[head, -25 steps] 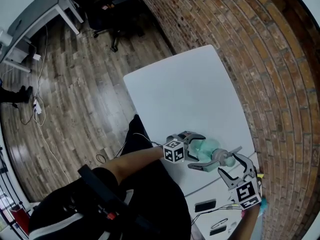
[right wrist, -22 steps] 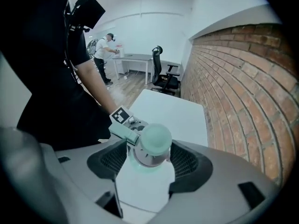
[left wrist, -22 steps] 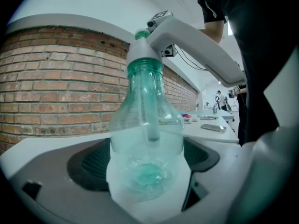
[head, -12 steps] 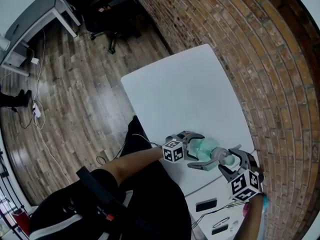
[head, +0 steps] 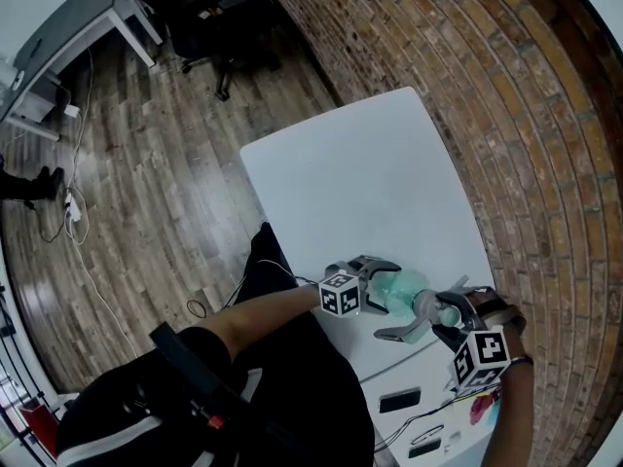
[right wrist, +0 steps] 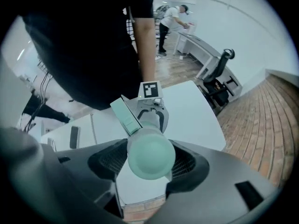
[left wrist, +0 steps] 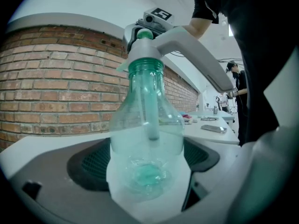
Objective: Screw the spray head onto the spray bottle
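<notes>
- No text, brand, number or sign that I can read in any view.
- Closest thing is the black-and-white square patterns on the left marker cube of the left gripper. They are blocks, not letters or digits.
- Same on the right marker cube of the right gripper.
- I find no legible print on the spray bottle or the spray head.
- Dark flat device on the table edge is too small for me to read.
</notes>
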The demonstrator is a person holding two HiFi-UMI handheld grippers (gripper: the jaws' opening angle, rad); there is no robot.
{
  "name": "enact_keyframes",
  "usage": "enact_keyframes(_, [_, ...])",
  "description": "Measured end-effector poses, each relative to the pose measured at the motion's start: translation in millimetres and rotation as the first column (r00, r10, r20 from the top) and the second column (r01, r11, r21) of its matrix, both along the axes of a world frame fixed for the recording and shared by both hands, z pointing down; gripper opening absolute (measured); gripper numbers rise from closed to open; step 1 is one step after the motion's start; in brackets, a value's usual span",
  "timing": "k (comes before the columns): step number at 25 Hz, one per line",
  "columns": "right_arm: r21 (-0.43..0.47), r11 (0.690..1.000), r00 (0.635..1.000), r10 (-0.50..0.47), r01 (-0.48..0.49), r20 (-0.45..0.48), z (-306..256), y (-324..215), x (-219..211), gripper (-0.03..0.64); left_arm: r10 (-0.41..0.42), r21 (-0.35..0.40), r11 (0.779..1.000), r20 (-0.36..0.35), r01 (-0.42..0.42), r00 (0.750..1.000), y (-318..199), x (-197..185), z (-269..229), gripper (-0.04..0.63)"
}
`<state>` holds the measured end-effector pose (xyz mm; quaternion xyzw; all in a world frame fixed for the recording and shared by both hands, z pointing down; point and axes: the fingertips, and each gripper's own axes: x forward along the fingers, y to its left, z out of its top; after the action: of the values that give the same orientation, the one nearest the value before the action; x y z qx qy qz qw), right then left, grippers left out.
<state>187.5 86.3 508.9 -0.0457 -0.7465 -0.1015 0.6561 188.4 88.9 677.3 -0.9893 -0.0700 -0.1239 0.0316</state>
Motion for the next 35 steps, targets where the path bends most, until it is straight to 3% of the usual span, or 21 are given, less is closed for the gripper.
enact_keyframes(4, [-0.023, 0.980, 0.979, -0.199, 0.198, -0.052, 3, 4, 4, 0.272, -0.003, -0.003, 1.000, 0.017, 0.003, 1.000, 0, 2, 0, 0.489])
enact_keyframes(9, [-0.022, 0.976, 0.973, -0.217, 0.216, -0.083, 5, 3, 3, 0.272, -0.010, -0.014, 1.000, 0.021, 0.010, 1.000, -2, -6, -2, 0.476])
enact_keyframes(13, [0.012, 0.998, 0.997, -0.067, 0.067, -0.033, 0, 3, 2, 0.272, -0.010, -0.025, 1.000, -0.021, 0.010, 1.000, -3, -8, -21, 0.476])
enact_keyframes(18, [0.053, 0.993, 0.993, 0.103, -0.106, 0.063, -21, 5, 13, 0.272, 0.022, -0.012, 1.000, -0.045, -0.023, 0.999, -2, -6, -40, 0.476])
enact_keyframes(21, [0.074, 0.963, 0.955, 0.245, -0.259, 0.167, -40, 4, 19, 0.272, 0.031, 0.000, 1.000, -0.048, -0.031, 0.998, -2, -3, -46, 0.476])
enact_keyframes(23, [0.056, 0.933, 0.906, 0.330, -0.356, 0.264, -53, 8, 19, 0.272, 0.034, -0.001, 0.999, -0.054, -0.035, 0.998, -1, -1, -49, 0.476])
enact_keyframes(24, [0.037, 0.913, 0.869, 0.375, -0.407, 0.322, -59, 9, 19, 0.272, 0.034, -0.007, 0.999, -0.061, -0.034, 0.998, -1, 0, -51, 0.476])
enact_keyframes(26, [-0.022, 0.854, 0.760, 0.473, -0.519, 0.446, -73, 11, 19, 0.272, 0.030, -0.018, 0.999, -0.080, -0.032, 0.996, -1, 3, -58, 0.476])
enact_keyframes(29, [-0.098, 0.727, 0.568, 0.606, -0.680, 0.556, -84, 8, 21, 0.272, 0.031, -0.026, 0.999, -0.100, -0.034, 0.994, 0, 9, -68, 0.476])
enact_keyframes(30, [-0.112, 0.669, 0.504, 0.649, -0.735, 0.570, -83, 7, 23, 0.272, 0.030, -0.030, 0.999, -0.104, -0.033, 0.994, 0, 11, -70, 0.476])
enact_keyframes(32, [-0.165, 0.521, 0.342, 0.735, -0.838, 0.585, -79, 7, 24, 0.272, 0.025, -0.036, 0.999, -0.111, -0.029, 0.993, -1, 14, -74, 0.476])
enact_keyframes(35, [-0.302, 0.261, 0.040, 0.813, -0.917, 0.581, -78, 8, 15, 0.272, 0.035, -0.028, 0.999, -0.111, -0.038, 0.993, 0, 17, -79, 0.469])
